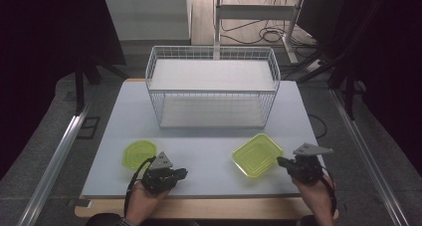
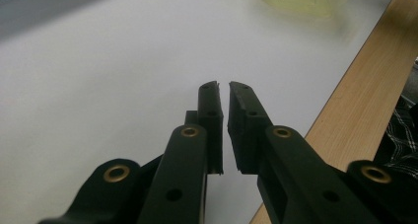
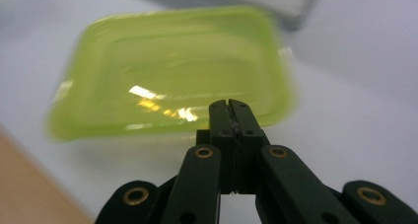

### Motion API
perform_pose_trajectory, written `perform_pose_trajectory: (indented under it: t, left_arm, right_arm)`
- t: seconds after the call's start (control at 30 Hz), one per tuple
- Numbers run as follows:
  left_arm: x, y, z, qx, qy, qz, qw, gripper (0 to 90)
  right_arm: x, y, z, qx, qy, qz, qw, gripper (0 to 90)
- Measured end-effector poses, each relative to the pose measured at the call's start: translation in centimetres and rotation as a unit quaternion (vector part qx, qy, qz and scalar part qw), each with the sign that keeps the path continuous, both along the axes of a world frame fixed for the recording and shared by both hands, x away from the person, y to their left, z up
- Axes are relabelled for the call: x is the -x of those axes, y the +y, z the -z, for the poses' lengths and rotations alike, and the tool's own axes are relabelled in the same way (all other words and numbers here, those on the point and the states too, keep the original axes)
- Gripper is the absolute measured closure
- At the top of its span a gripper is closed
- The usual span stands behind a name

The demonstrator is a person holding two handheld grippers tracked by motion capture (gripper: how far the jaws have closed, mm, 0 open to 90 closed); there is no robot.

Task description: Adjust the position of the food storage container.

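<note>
Two closed jaws hold nothing; the right gripper (image 1: pixel 283 161), seemingly nearing the square container (image 1: pixel 258 154), must open before gripping its rim.

I count two yellow-green plastic pieces: one round lid (image 1: pixel 139 154) and one rectangular container (image 1: pixel 257 154). One wire rack (image 1: pixel 212 86), seemingly with two shelves.

Dim room, dark vignetted edges in high view, glare spots on blurred green square container (image 3: pixel 167 76), jaws soft-focused up close
</note>
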State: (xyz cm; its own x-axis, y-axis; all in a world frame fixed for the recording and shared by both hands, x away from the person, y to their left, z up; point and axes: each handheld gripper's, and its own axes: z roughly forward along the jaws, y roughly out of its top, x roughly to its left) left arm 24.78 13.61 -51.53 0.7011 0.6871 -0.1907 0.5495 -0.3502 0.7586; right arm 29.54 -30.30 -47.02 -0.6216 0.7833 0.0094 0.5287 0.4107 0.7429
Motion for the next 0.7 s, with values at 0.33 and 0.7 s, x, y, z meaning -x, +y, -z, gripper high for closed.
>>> perform_pose_trajectory:
  t: [0.33,0.7]
  left_arm:
    - [0.1,0.3,-0.1,0.002,-0.001,-0.006,1.0,84.1]
    - [0.6,1.2,-0.3,0.003,-0.001,-0.017,0.9999,83.7]
  right_arm:
    - [-5.9,-1.3,0.9,0.028,0.017,0.044,0.9985,88.6]
    - [-4.5,1.7,1.5,0.014,0.039,-0.007,0.9991,88.4]
